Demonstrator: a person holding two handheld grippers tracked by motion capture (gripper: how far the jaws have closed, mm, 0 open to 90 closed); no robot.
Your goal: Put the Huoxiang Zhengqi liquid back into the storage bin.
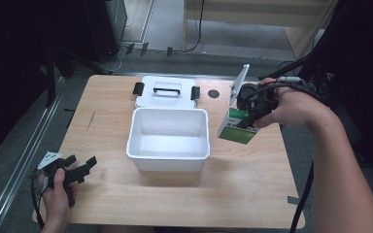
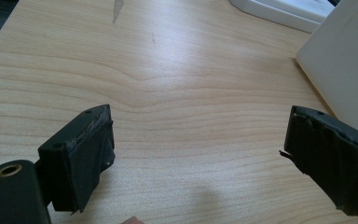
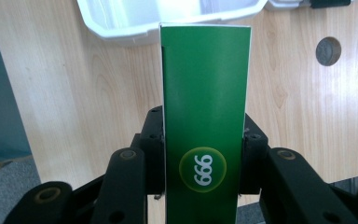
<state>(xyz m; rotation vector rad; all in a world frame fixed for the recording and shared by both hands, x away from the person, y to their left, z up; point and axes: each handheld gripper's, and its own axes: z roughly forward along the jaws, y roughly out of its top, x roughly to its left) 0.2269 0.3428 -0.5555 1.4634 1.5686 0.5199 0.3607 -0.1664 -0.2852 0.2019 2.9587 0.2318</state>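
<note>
1. High view: the right gripper is held above the right half of the light wood-grain table, beside the right wall of the open white rectangular plastic bin. Its jaws are clamped on a green and white rectangular cardboard box, which hangs tilted in the air, clear of the tabletop and just right of the bin.
2. Right gripper view: the box stands between the two black jaws, pressed on both narrow sides. The face toward the camera is plain glossy green with thin white edges; low on it sits a round yellow-green emblem with white digits, reading "666" or "999" depending on orientation. Corners are sharp, no visible dents.
3. Bin: smooth glossy white walls, rounded corners, a rolled rim, and a bare inside.
4. White flat plastic lid lies on the table touching the far side of the bin; it has a black handle at centre and a black latch at each end.
5. Small round dark hole in the tabletop, just right of the lid.
6. Left gripper is low at the near left corner of the table, held by the person's left hand. Left gripper view: the jaws stand wide apart with bare wood between them; the pads are matte black, with a wrapped, slightly frayed surface.
</note>
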